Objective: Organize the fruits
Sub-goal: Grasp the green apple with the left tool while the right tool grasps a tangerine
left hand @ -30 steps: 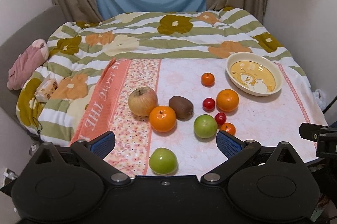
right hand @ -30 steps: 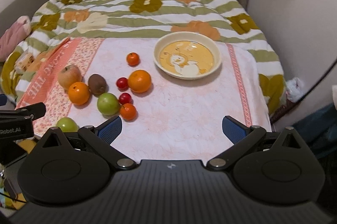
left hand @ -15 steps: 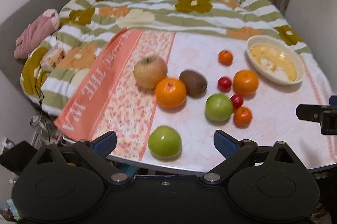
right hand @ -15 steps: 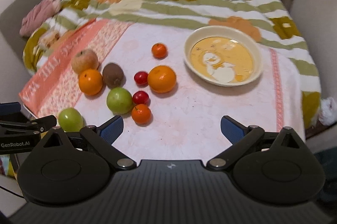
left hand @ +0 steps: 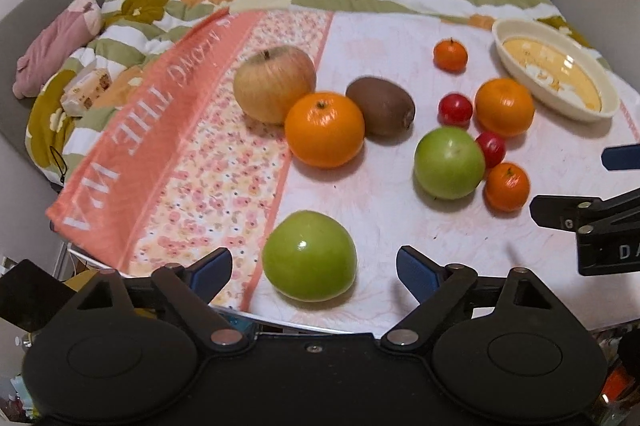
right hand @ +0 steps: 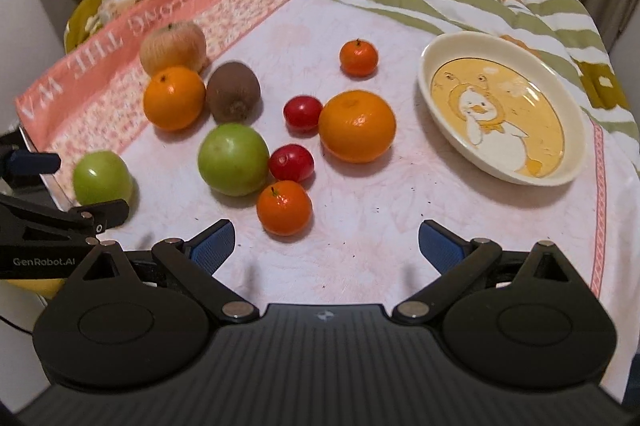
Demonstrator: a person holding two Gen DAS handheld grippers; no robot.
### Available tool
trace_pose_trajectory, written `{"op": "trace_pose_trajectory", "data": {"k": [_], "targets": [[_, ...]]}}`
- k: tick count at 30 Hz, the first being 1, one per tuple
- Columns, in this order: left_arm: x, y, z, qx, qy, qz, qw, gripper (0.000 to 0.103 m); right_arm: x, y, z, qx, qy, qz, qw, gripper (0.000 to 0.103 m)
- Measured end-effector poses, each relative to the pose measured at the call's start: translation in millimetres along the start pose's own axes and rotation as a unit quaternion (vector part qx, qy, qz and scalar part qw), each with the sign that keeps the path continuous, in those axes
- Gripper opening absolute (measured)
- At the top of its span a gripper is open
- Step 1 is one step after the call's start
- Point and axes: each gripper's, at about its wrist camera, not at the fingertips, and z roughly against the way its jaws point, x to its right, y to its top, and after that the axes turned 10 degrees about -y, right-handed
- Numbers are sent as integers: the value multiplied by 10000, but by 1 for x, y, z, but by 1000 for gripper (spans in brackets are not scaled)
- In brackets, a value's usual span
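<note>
Through the left camera, my left gripper [left hand: 310, 272] is closing around the nearest green apple [left hand: 310, 256], pads not yet touching it, because it sits alone at the table edge. Through the right camera, my right gripper [right hand: 326, 246] hangs wide and empty just short of a small orange [right hand: 284, 207], the empty bowl [right hand: 436, 106] waiting beyond.

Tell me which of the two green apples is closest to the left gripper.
The green apple at the near table edge, beside the floral cloth strip. It sits alone between the closing left gripper fingers; the other green apple lies farther, touching a red fruit.
</note>
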Motion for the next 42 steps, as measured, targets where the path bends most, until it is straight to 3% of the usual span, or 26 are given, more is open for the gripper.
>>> {"op": "trace_pose_trajectory", "data": {"k": [12,16,23,29,42], "targets": [[-5,-5,-21,-126,65,-46,9999,78,-13,3,-31,-157,179,8,9997,92],[-5,-4,-23,-150,-19,-71,9999,62,-15,5,-35,-246,209,-40,9995,84],[-11,-4,-22,-135,-169,-120,9997,62,-22,7,-39,-254,189,-43,9995,76],[-12,-4,-22,-98,-225,-208,9995,62,-31,10,-42,-200,210,70,9996,53],[-19,1,-17,-62,-343,-270,9990,61,-33,10,-32,-141,83,-84,9998,52]]}}
